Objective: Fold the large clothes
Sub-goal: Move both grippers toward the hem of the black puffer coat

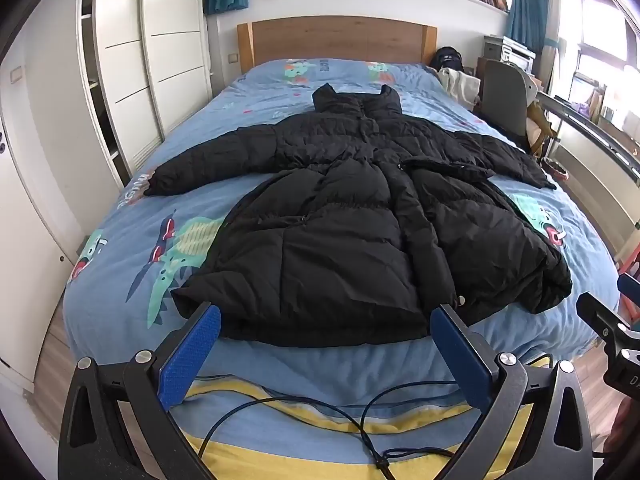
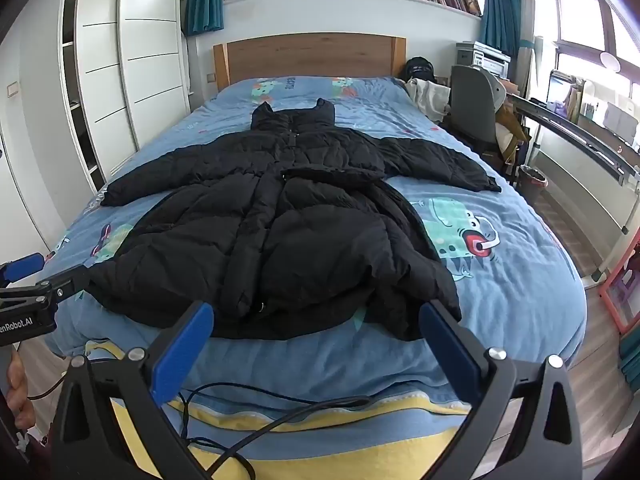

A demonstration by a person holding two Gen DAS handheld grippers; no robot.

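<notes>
The black coat [image 1: 352, 208] is laid flat on the bed [image 1: 120, 280] with its long axis running away from the jaws, collar toward the headboard [image 1: 336, 38] and hem nearest, just ahead of both grippers. The left gripper [image 1: 326, 320] and the right gripper [image 2: 316, 318] are held with jaws wide and empty, each above the foot of the bed; the left is judged nearer to the left hem corner, the right to the rumpled right corner. The underside of the coat is hidden, and the black folds are hard to separate.
</notes>
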